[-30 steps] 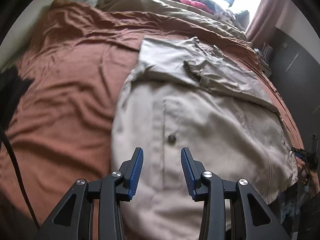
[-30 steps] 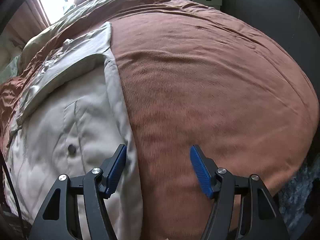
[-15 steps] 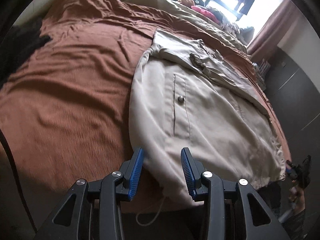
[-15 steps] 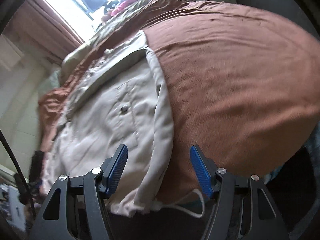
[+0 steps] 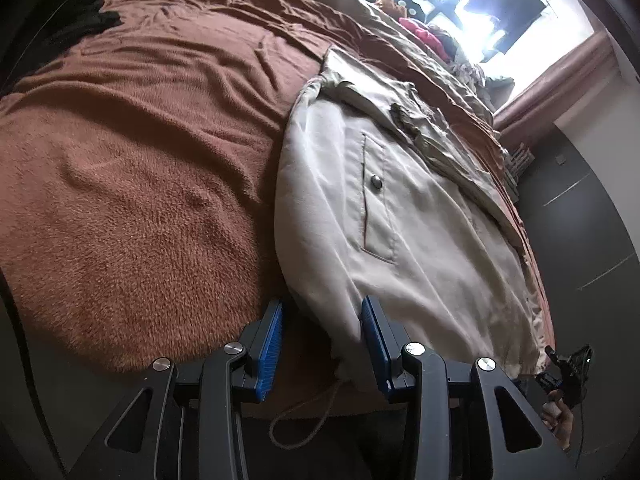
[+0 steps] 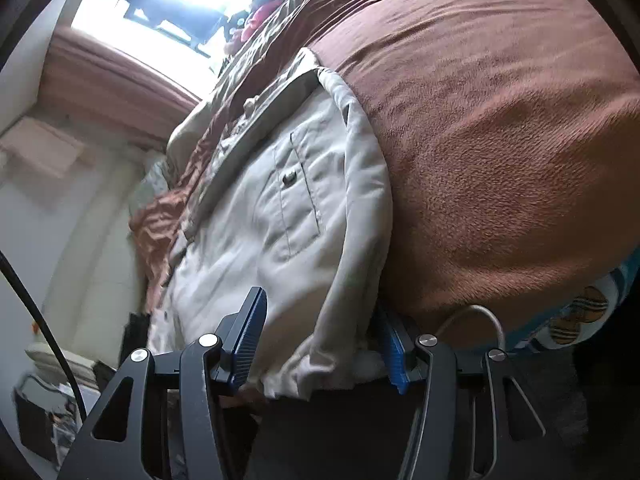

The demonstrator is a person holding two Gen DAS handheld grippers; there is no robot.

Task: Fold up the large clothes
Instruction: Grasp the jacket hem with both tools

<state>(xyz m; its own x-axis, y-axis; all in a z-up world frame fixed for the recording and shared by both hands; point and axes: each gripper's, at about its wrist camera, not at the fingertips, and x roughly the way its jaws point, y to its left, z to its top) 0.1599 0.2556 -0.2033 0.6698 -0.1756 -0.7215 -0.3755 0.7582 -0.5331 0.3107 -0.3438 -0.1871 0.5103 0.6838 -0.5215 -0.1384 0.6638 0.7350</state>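
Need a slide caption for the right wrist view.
Right gripper with jaws closing around the hem of a beige jacket on a brown blanket.

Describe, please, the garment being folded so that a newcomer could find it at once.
A brown fleece blanket covers the bed. On it, reaching to the near edge, lies the beige jacket, laid flat. Its pale cloth, the buttoned pocket and the drawstring dangling from its hem set it apart from the rumpled bedding behind.

Looks like someone's bedroom: a bed with a brown fleece blanket ahead of the jaws, curtained window beyond.
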